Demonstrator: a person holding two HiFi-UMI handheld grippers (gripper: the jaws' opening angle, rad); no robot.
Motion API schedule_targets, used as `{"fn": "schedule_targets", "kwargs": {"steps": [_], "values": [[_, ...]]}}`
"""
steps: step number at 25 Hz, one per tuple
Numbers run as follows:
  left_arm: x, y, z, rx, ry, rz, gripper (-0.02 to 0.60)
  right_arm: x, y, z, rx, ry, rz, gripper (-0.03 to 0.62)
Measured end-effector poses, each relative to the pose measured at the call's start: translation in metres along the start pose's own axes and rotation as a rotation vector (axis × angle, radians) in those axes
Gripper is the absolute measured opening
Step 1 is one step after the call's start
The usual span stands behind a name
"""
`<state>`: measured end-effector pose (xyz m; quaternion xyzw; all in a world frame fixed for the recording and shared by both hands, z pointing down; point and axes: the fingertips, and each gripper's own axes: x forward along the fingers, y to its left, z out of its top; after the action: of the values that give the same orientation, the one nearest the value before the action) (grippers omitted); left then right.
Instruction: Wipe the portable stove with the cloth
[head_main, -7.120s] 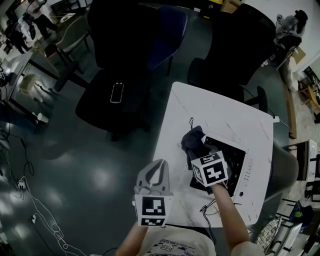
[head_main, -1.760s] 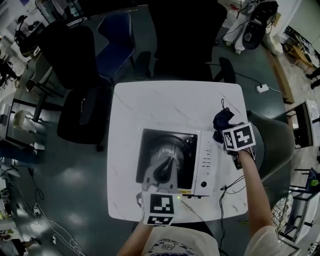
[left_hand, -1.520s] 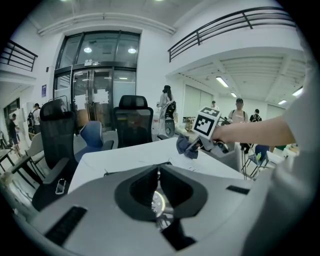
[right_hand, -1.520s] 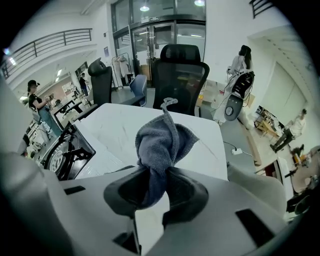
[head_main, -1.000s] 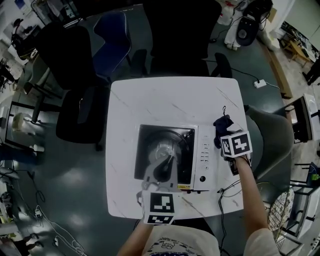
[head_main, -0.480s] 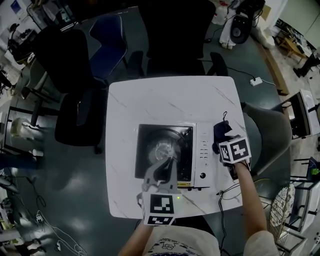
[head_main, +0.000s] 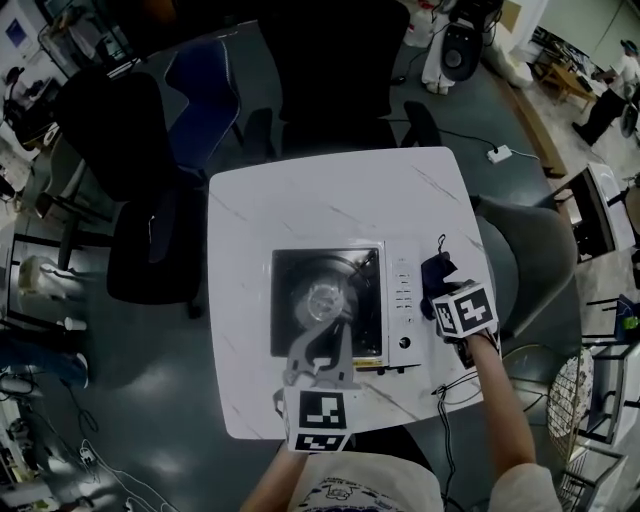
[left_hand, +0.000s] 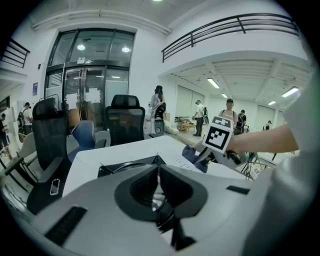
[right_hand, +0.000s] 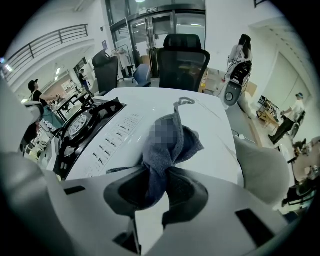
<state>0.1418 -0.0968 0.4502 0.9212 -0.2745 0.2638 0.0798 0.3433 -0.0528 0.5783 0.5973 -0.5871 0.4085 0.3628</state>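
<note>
While the head view looks down: portable stove (head_main: 330, 300) sits mid-way on the white table (head_main: 300, 200), black burner side left, white control strip right. Left gripper (head_main: 322, 345) hangs over the stove's near edge. Right gripper (head_main: 446, 290) is at the stove's right, with the dark cloth (head_main: 436, 268) bunched at its tip, just beside the control strip.

Left gripper view: jaws closed tip to tip, nothing between. Stove's black frame lies beyond them. Right gripper and cloth are off to the right.

Right gripper view: jaws clamped on the grey-blue cloth, which fans out ahead over the tabletop, loop at its far end. Stove to the left.
</note>
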Motion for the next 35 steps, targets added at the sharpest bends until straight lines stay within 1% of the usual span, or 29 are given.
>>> {"fn": "schedule_targets", "kwargs": {"steps": [6, 18, 26, 30, 35], "values": [[-0.005, -0.007, -0.003, 0.015, 0.001, -0.028, 0.023, -0.008, 0.011, -0.022, 0.006, 0.016, 0.008, 0.095], [-0.014, -0.016, -0.007, 0.044, -0.004, -0.084, 0.025, -0.021, 0.032, -0.064, 0.065, 0.036, 0.019, 0.095], [-0.02, -0.013, -0.008, 0.051, -0.009, -0.105, 0.023, -0.029, 0.043, -0.086, 0.091, 0.055, 0.015, 0.095], [-0.022, -0.011, -0.016, 0.038, 0.002, -0.109, 0.023, -0.033, 0.048, -0.096, 0.101, 0.062, 0.005, 0.095], [-0.028, -0.005, -0.017, 0.04, 0.003, -0.114, 0.024, -0.047, 0.057, -0.111, 0.118, 0.068, 0.001, 0.095]]}}
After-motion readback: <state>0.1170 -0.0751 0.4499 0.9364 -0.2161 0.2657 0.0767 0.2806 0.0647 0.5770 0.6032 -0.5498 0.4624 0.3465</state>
